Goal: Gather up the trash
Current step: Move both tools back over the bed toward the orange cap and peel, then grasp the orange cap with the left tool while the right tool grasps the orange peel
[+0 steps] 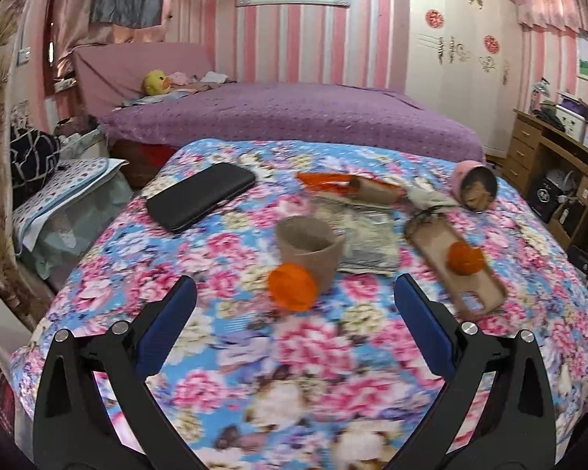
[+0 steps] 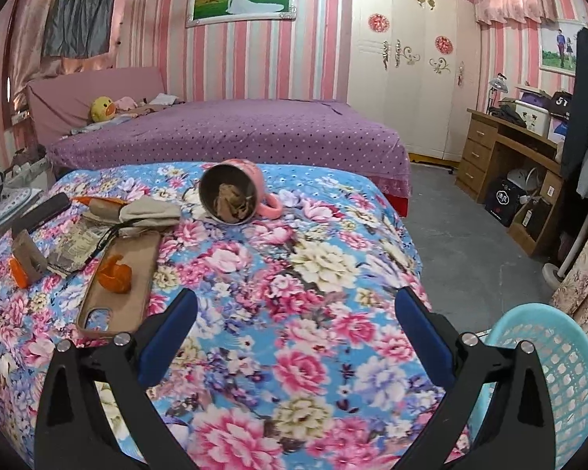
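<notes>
On the floral bedspread point(image 1: 294, 352) lie an orange peel point(image 1: 293, 286) against a brown paper cup point(image 1: 309, 248), a second orange peel point(image 1: 465, 257) on a tan phone case point(image 1: 474, 290), a flat silvery wrapper point(image 1: 366, 241), an orange wrapper with a cardboard tube point(image 1: 352, 186) and a tipped pink mug point(image 1: 475, 189) with brown scraps inside. My left gripper point(image 1: 294, 293) is open just before the first peel. My right gripper point(image 2: 294, 305) is open and empty over the bedspread, with the mug point(image 2: 231, 192) ahead and the phone case point(image 2: 117, 286) to its left.
A light blue plastic basket point(image 2: 548, 372) stands off the bed's right side. A black phone point(image 1: 202, 195) lies at the left of the bedspread. A purple bed point(image 1: 294, 117) is behind. A wooden desk point(image 2: 505, 156) stands at the right wall.
</notes>
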